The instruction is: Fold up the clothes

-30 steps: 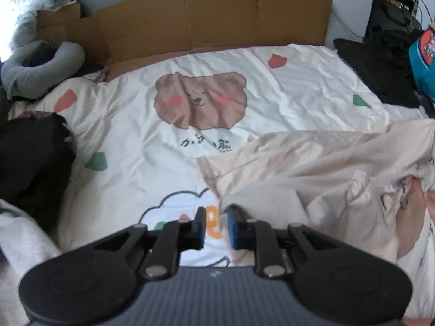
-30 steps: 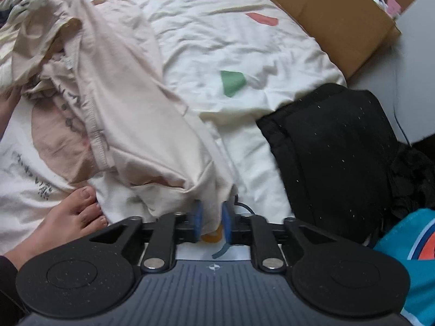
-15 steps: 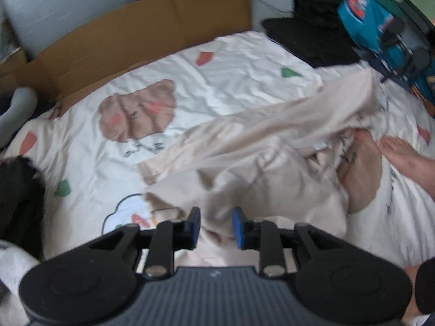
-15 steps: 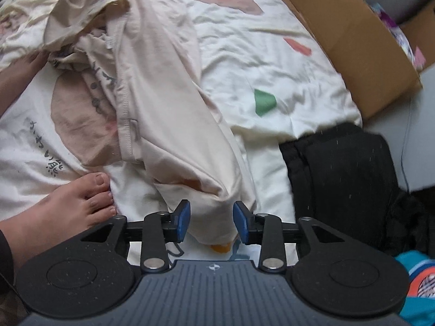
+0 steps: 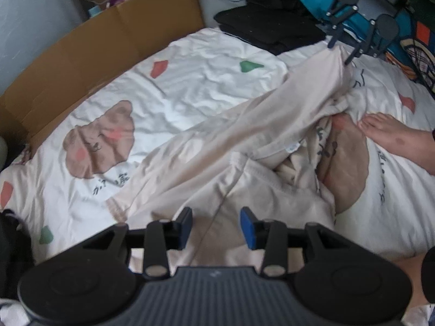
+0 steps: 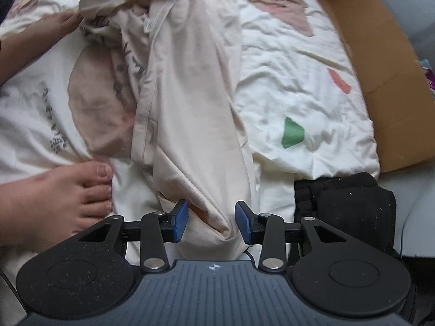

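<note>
The beige garment (image 5: 244,146) lies stretched and rumpled across the printed sheet (image 5: 190,87), with bare sheet open toward the cardboard (image 5: 108,35) edging the bed and black clothes (image 6: 353,203) at the corner. The left gripper (image 5: 216,226) is opening, pads apart over the cloth, gripping nothing. The right gripper (image 6: 212,222) stands partly open around a fold; whether its pads touch it is unclear, with 1 bare foot (image 6: 54,198) beside it.
</note>
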The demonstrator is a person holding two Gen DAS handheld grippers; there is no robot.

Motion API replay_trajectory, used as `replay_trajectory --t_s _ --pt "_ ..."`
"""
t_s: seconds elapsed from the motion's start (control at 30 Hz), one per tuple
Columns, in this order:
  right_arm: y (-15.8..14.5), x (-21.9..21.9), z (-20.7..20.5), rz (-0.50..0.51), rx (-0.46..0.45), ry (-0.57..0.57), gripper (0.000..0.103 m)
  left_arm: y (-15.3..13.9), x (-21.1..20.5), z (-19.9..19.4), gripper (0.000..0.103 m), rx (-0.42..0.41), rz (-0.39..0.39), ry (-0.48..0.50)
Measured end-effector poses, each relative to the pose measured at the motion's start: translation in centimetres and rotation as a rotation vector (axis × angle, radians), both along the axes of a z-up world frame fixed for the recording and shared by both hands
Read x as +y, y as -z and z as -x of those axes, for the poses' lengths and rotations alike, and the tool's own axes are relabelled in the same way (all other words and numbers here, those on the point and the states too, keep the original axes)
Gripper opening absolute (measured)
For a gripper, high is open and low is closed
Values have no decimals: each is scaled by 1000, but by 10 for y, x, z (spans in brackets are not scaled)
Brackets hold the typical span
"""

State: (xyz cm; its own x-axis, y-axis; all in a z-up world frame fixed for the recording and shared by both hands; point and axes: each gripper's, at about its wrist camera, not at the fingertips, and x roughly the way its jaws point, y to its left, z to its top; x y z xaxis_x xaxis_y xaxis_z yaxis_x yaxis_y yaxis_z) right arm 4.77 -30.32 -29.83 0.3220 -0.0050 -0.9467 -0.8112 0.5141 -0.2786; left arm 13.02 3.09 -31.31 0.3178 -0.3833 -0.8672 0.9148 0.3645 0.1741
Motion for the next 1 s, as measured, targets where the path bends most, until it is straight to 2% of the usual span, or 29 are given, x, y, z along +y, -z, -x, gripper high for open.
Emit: replay_trajectory --t_s 0.1,0.17,0.23,0.27,0.33,0.5,0.57,0.8,0.97,1.0 --pt "3 3 -6 24 37 -55 36 1 -3 -2 41 11 -9 11" --pt "5 6 -11 34 60 -76 24 2 -4 -4 41 18 -16 17" --pt "6 9 -15 38 80 -92 19 3 -6 -4 40 26 -30 25" --pt "6 10 -17 37 90 -94 9 3 -6 -4 40 30 -35 30" --pt "5 10 -21 36 92 -90 2 5 -8 -4 40 35 -48 39" --pt "-2 3 -28 28 58 -45 0 13 -12 -3 40 -20 -103 57" --pt "-4 -1 -29 31 47 -27 0 15 -10 -5 36 -35 -129 68" --pt "-3 -12 -32 29 39 18 0 27 0 -7 33 -76 -229 136" --pt "0 -13 -33 23 36 34 0 35 5 -9 17 -84 -262 157" --pt "1 -14 -33 22 35 37 0 36 5 -10 10 -84 -265 163"
